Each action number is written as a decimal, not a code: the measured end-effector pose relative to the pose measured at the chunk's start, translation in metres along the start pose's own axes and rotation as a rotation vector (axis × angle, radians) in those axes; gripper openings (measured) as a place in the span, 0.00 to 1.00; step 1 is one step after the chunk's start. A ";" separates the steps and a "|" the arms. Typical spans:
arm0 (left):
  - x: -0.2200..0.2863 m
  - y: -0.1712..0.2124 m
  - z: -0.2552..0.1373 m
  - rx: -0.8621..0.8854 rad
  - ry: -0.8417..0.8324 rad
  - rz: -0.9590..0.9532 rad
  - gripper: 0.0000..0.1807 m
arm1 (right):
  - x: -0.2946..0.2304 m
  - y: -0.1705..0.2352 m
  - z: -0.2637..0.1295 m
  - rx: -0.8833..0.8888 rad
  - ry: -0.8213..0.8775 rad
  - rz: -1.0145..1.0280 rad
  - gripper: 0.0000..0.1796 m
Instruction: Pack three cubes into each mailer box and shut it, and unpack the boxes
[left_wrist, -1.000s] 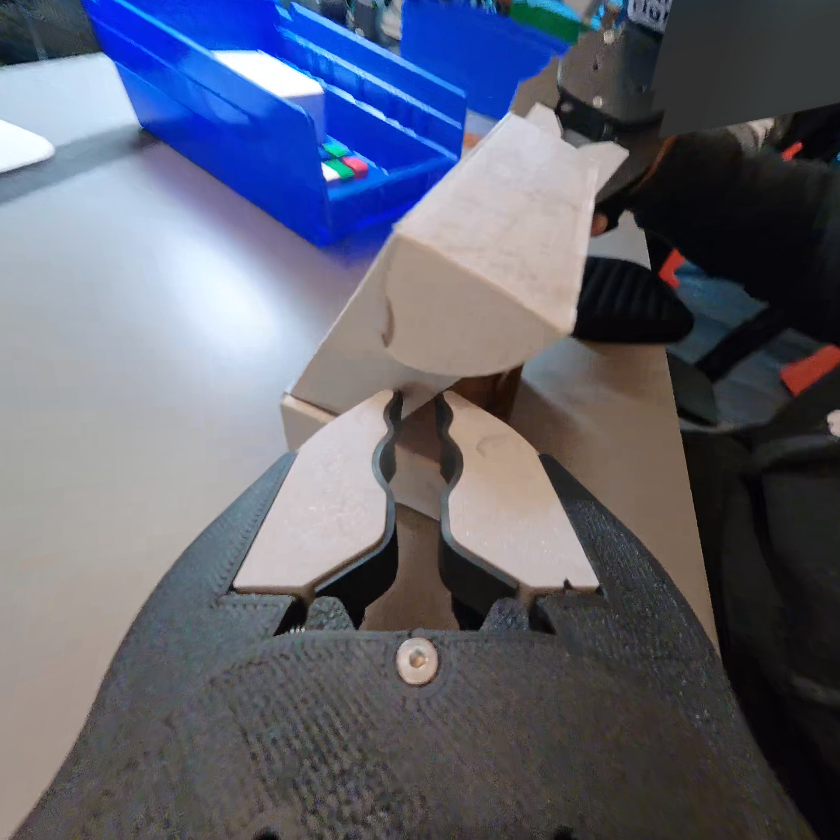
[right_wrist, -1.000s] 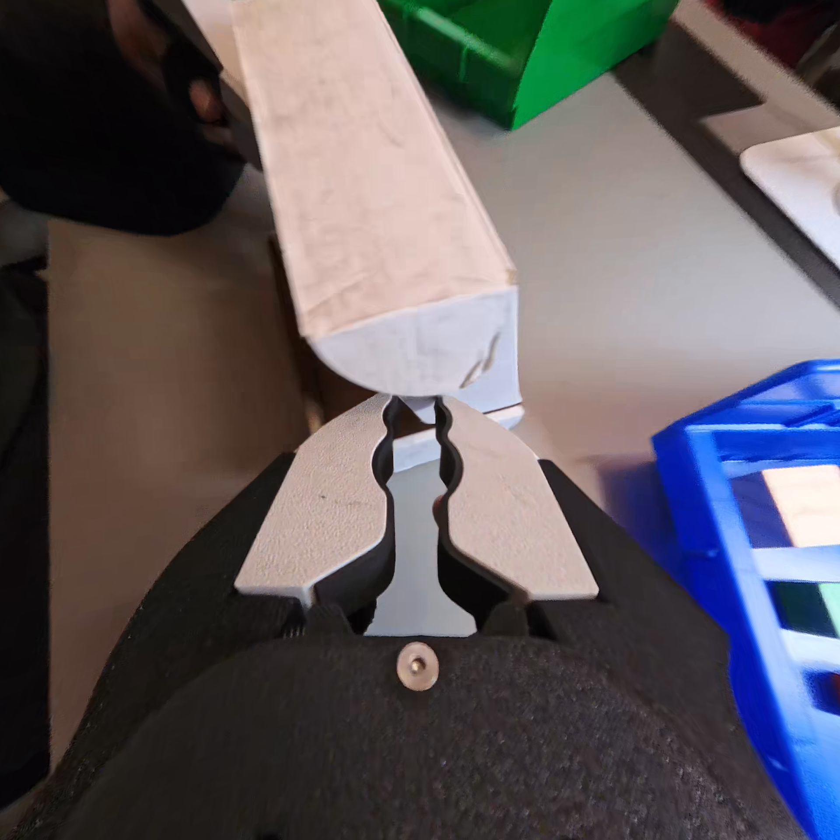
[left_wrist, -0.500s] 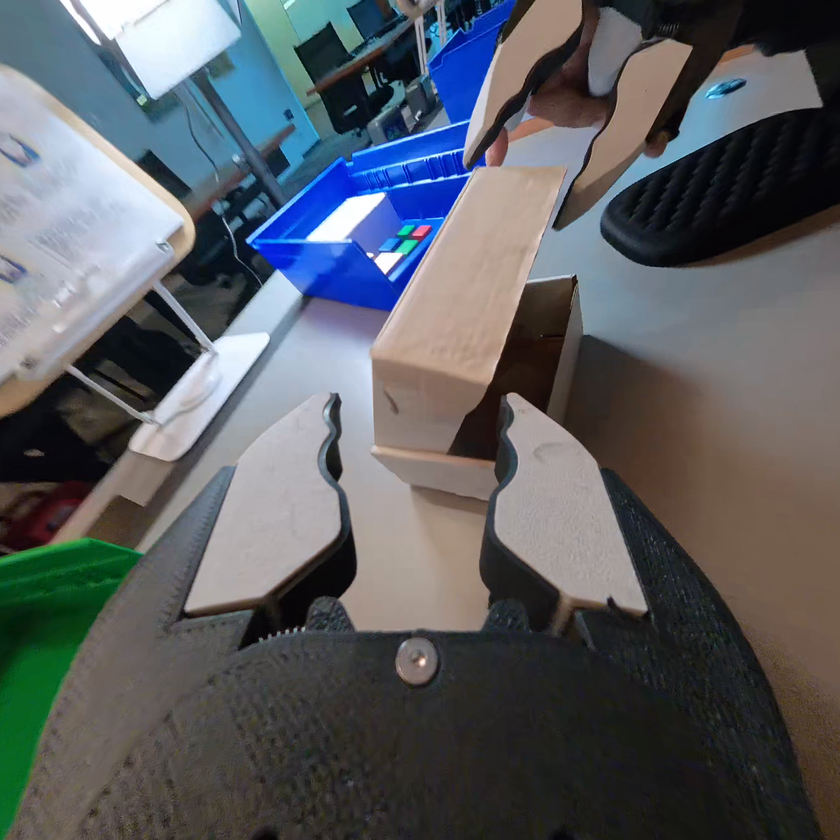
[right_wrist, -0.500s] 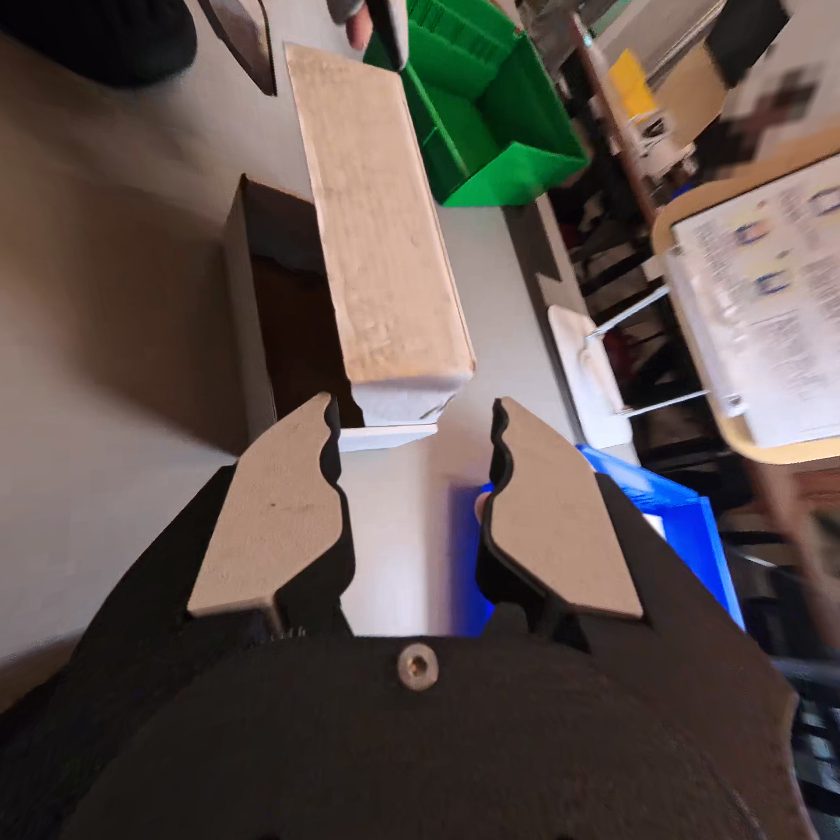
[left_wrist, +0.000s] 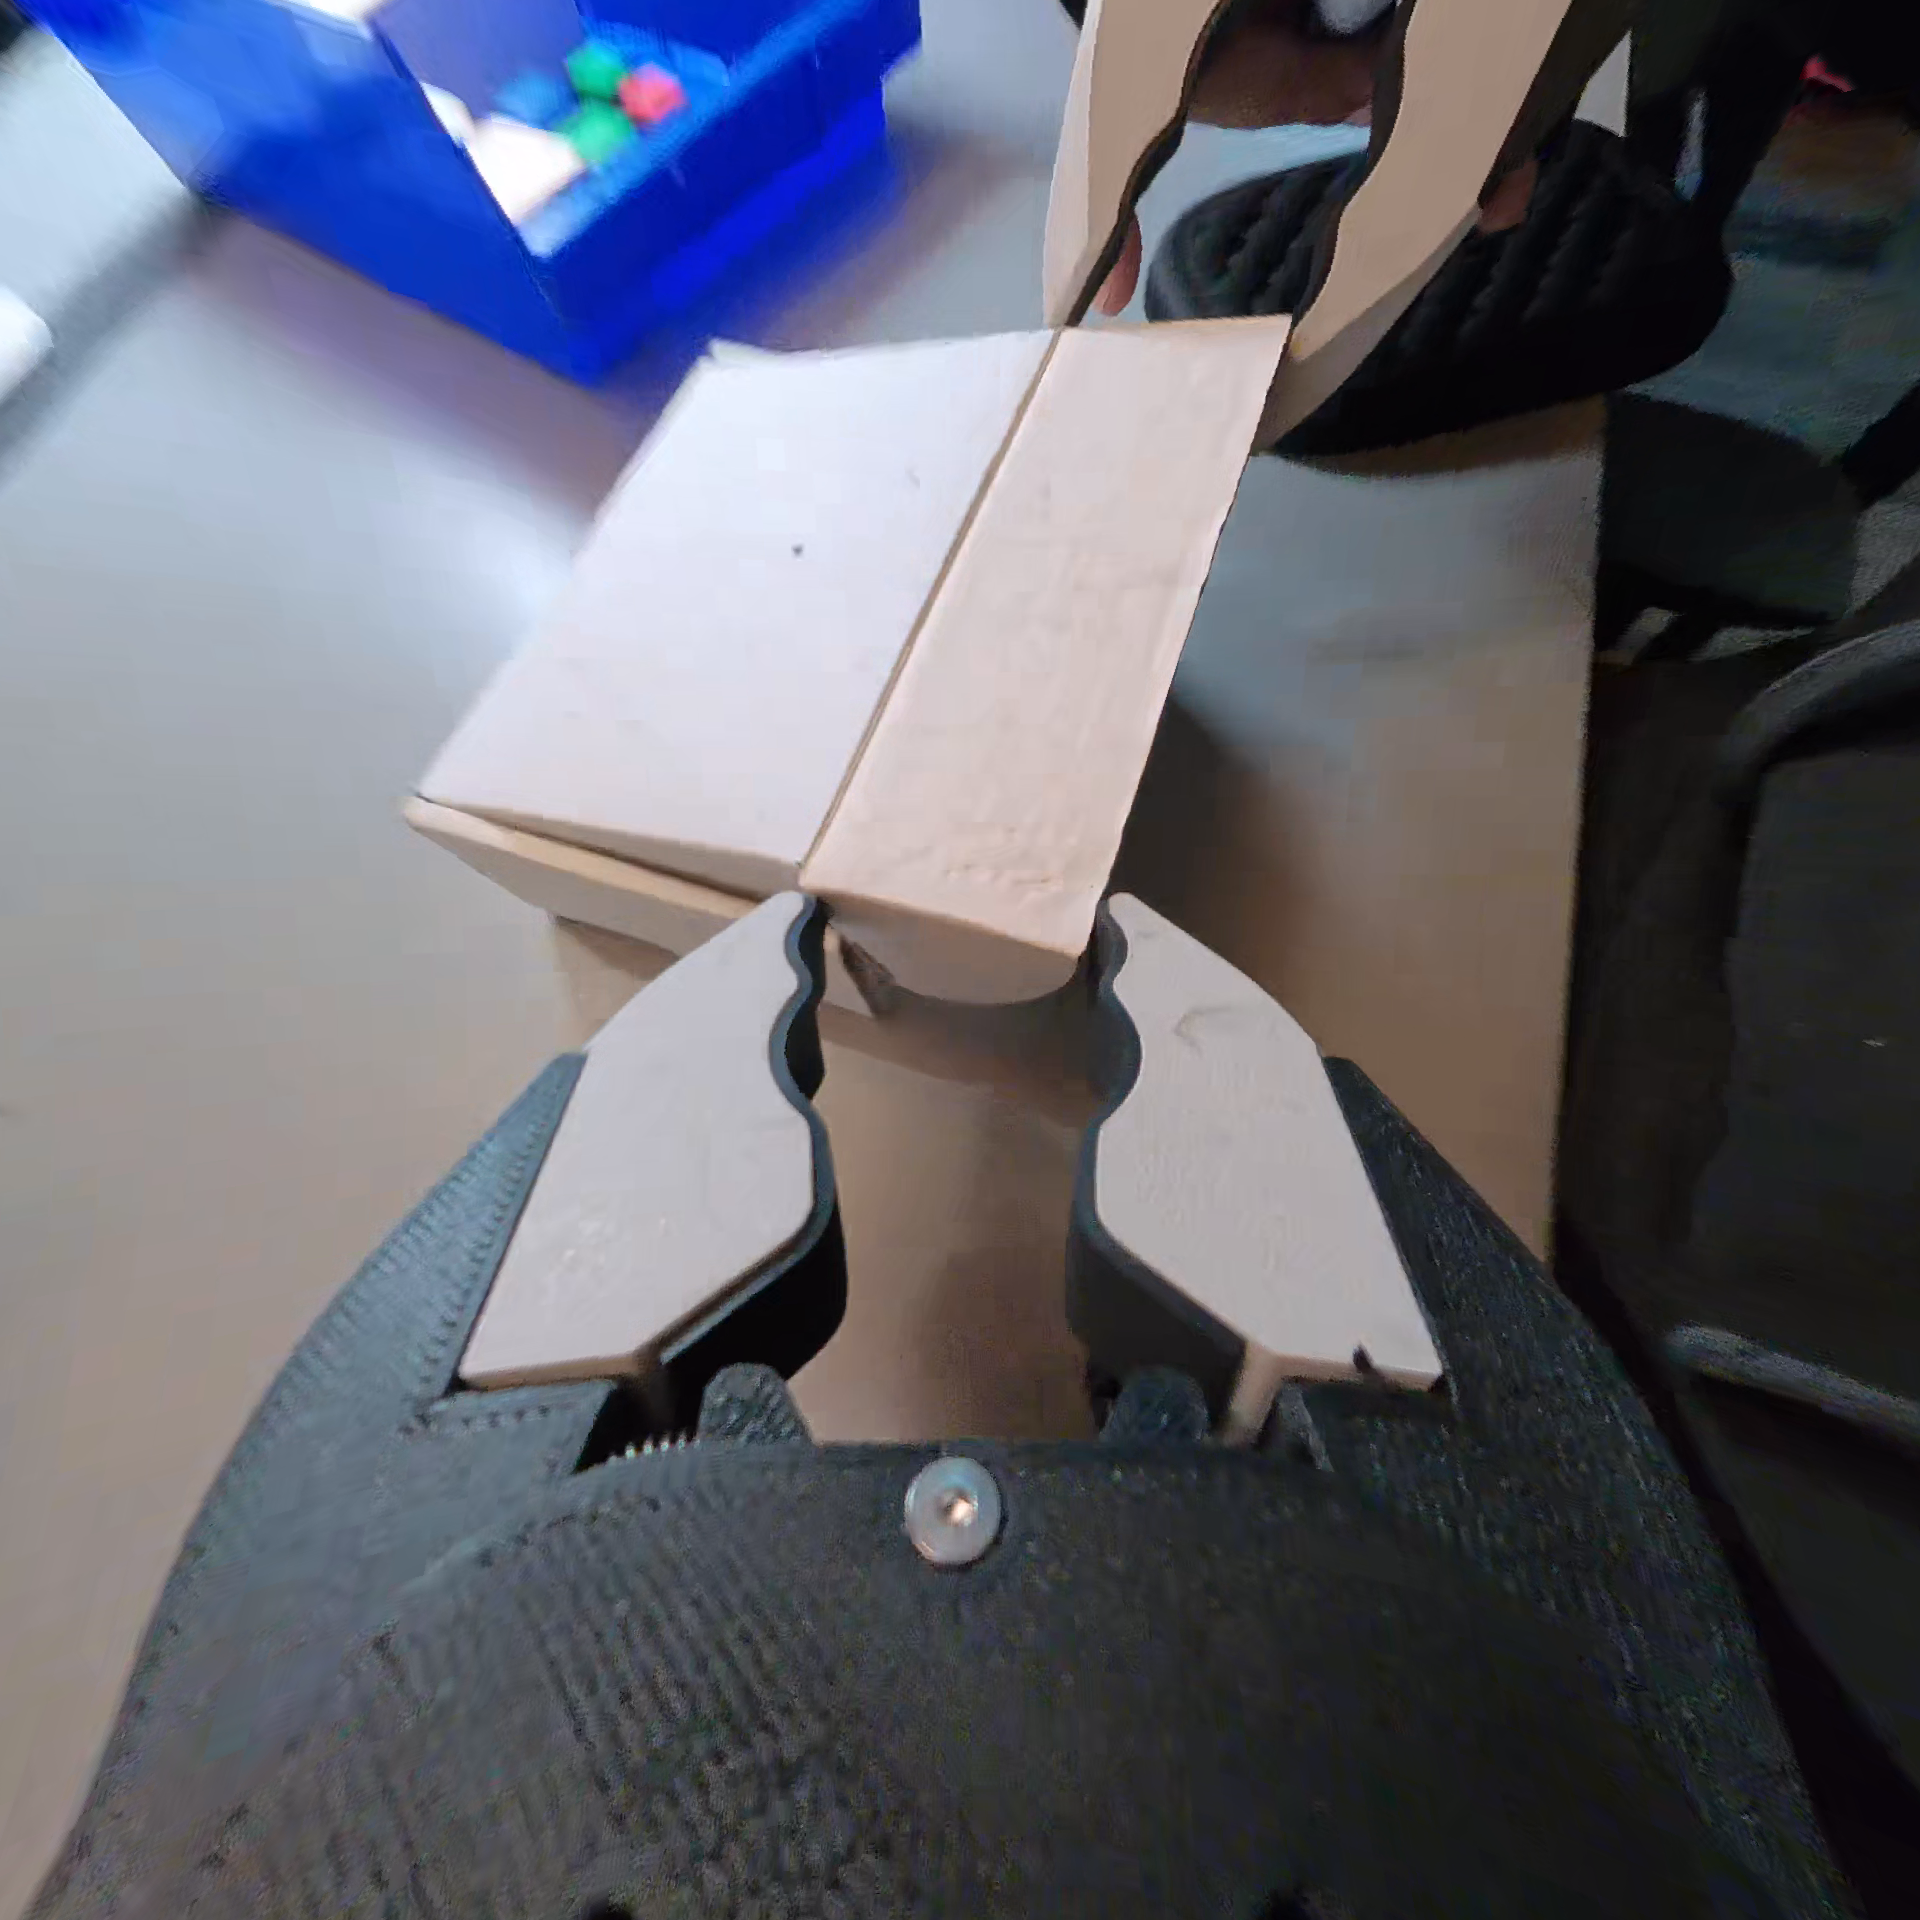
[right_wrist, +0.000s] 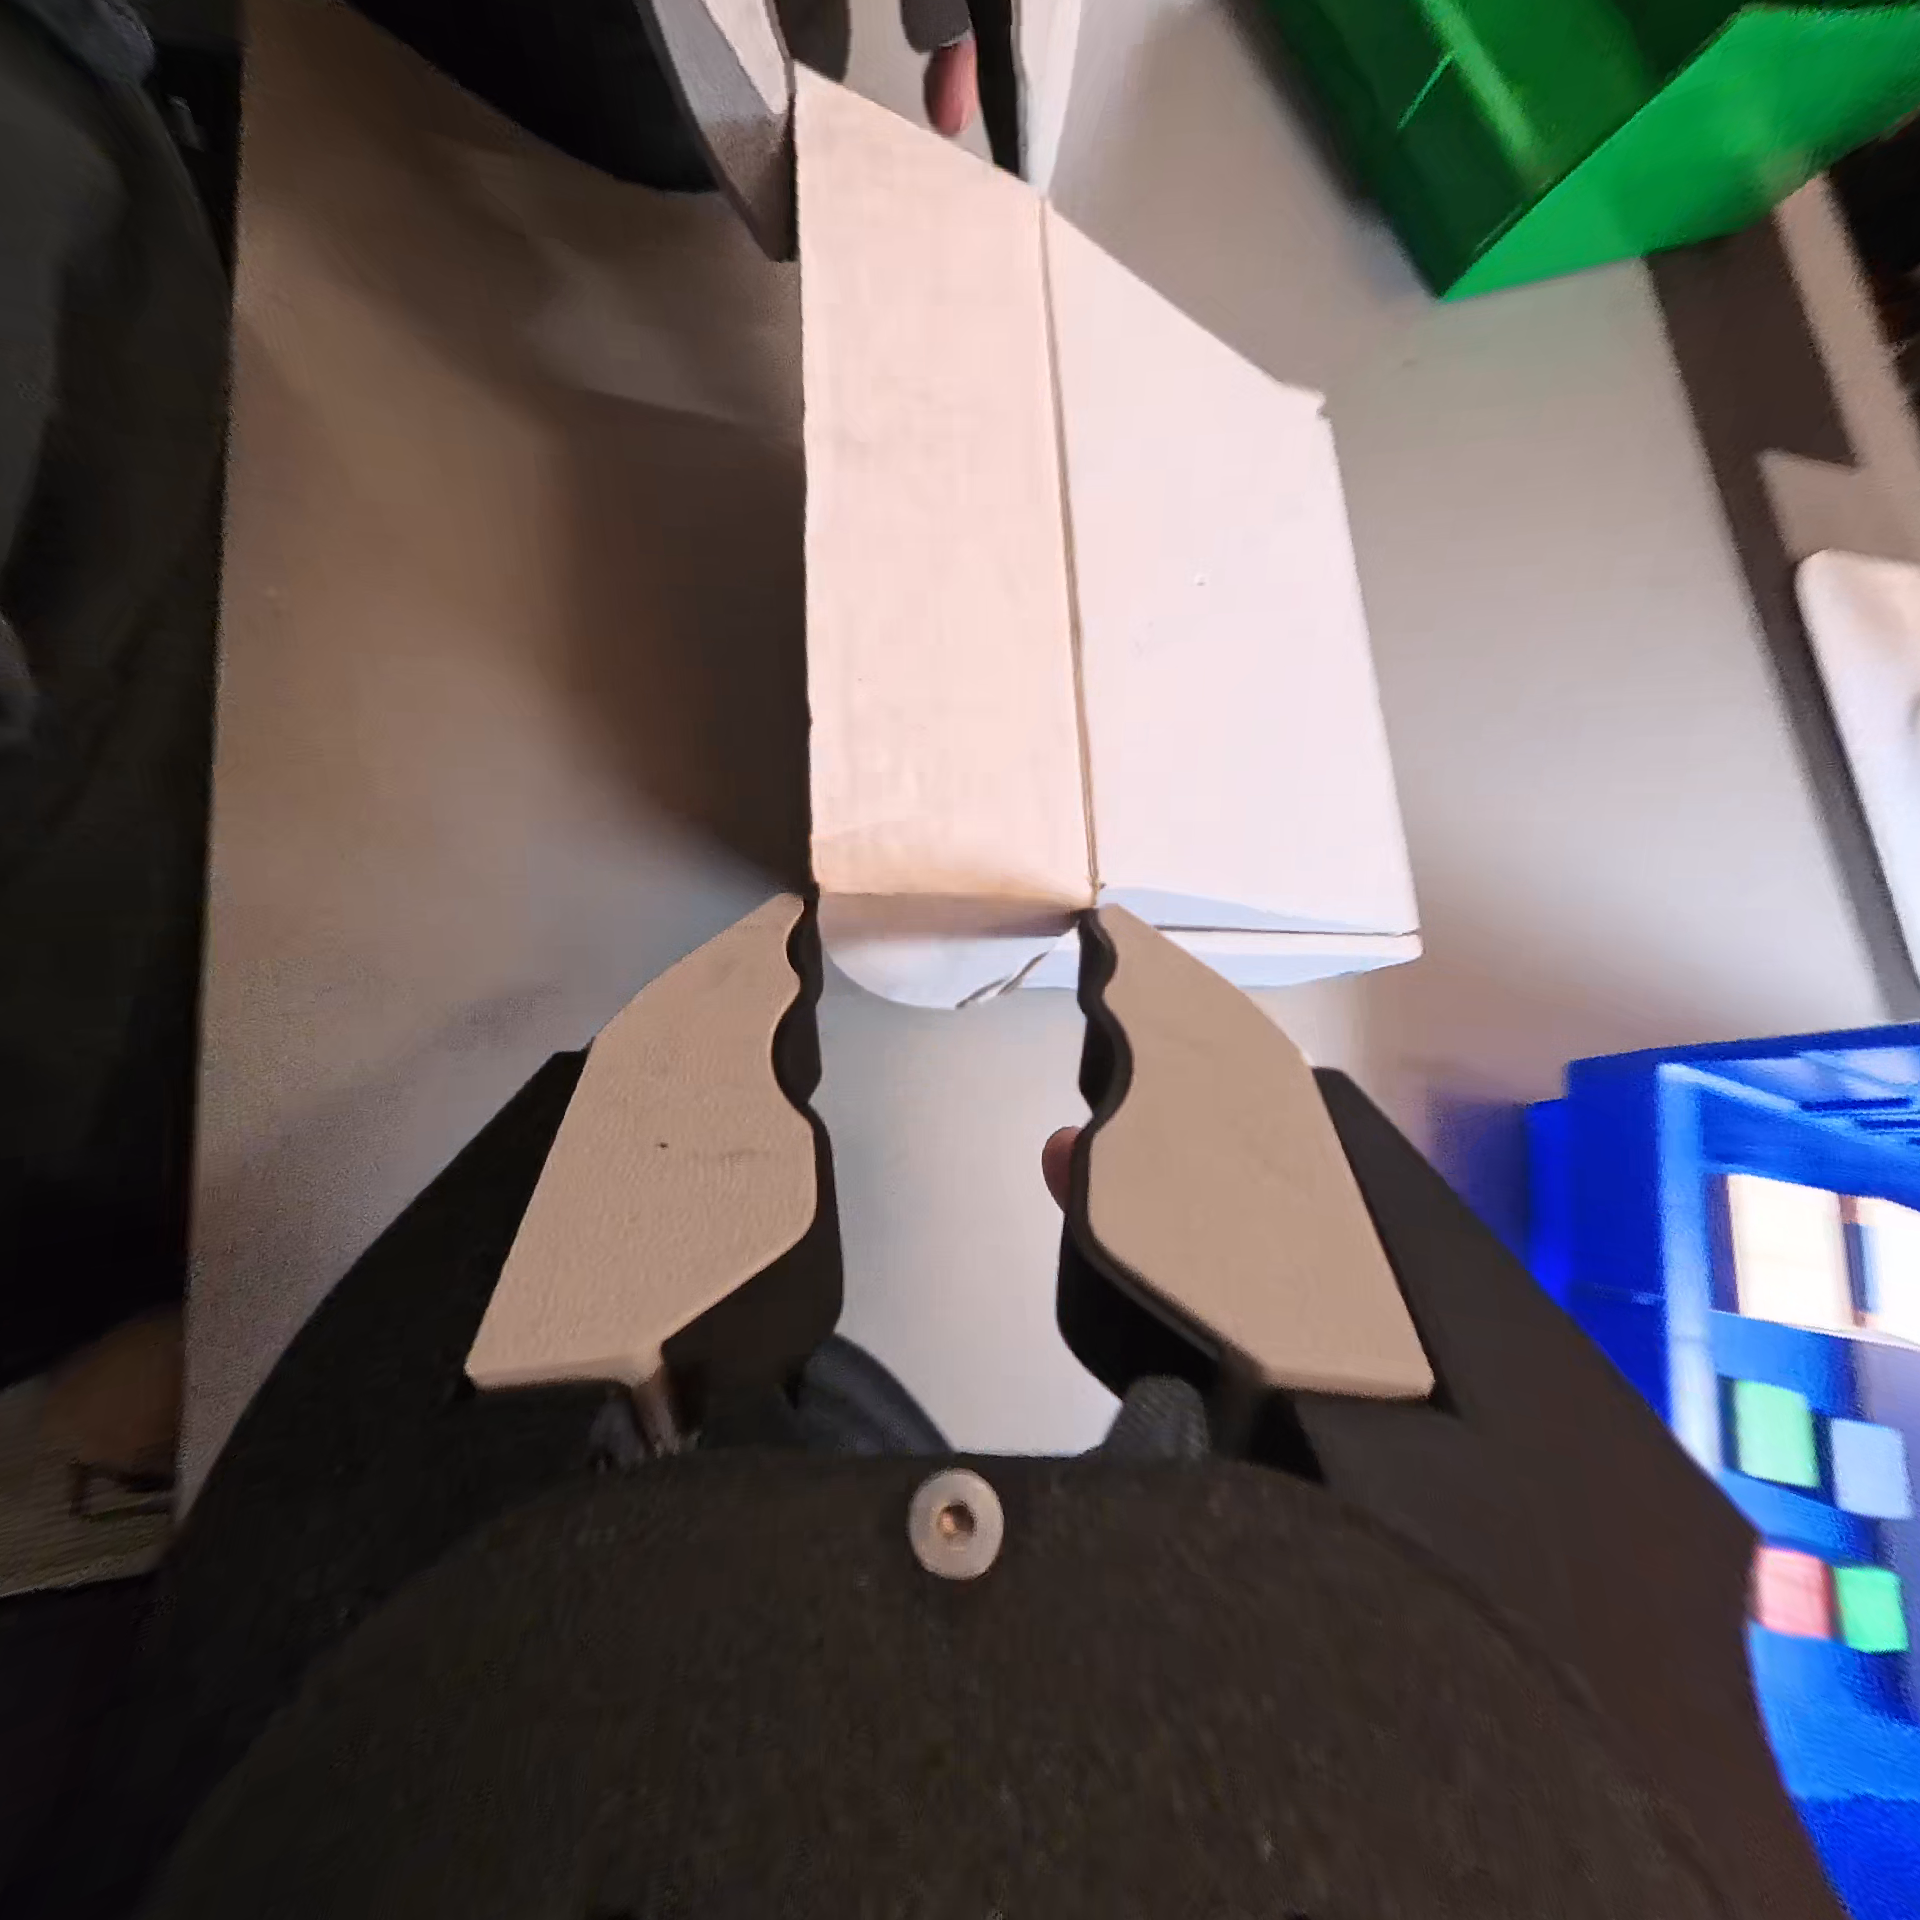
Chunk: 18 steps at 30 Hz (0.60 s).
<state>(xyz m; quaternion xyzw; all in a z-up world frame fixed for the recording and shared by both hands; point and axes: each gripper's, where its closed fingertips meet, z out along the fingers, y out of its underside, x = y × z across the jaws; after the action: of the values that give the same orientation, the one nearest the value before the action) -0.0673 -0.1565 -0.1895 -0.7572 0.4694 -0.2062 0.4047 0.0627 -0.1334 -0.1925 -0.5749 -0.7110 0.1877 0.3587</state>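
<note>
White mailer box (left_wrist: 790, 623) sits on the pale surface (left_wrist: 208, 831), between the two grippers. Lid lowered almost flat over the base, a thin gap showing along the near edge in the left wrist view. Front flap of the lid (left_wrist: 1039, 665) folded down at a crease and slanting toward the seated person's side, not yet tucked. Left gripper (left_wrist: 951, 935) released, jaws spread to about the flap's width, tips just at one end of the flap, one tip at each corner; contact cannot be told. Right gripper (right_wrist: 951, 935) likewise released, jaws apart, tips at the opposite end of the same flap (right_wrist: 935, 540), a rounded ear of the flap (right_wrist: 925, 961) showing between them. Neither gripper grasps anything. In the left wrist view the right gripper (left_wrist: 1195, 301) shows at the far end of the box, jaws open, a fingertip of the person visible behind it. Blue bin (left_wrist: 416, 156) beyond the box on the surface, holding coloured cubes (left_wrist: 603, 99), green, red and blue, blurred, plus a white piece. Same blue bin (right_wrist: 1766, 1351) at right in the right wrist view. Green bin (right_wrist: 1621, 125) at the far right corner there. Box contents hidden by the lid.
</note>
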 end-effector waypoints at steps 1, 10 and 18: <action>0.004 0.004 0.002 -0.032 0.030 -0.054 0.27 | -0.004 0.002 0.002 -0.006 -0.029 0.038 0.26; 0.017 0.019 0.016 -0.014 0.204 -0.414 0.28 | -0.004 0.010 0.011 0.046 -0.028 0.325 0.25; 0.015 0.019 0.016 0.002 0.180 -0.430 0.28 | -0.011 0.012 0.014 -0.003 0.020 0.457 0.17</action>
<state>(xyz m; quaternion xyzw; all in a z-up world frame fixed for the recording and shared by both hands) -0.0592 -0.1678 -0.2151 -0.8180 0.3313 -0.3550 0.3085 0.0615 -0.1383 -0.2126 -0.7234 -0.5589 0.2574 0.3131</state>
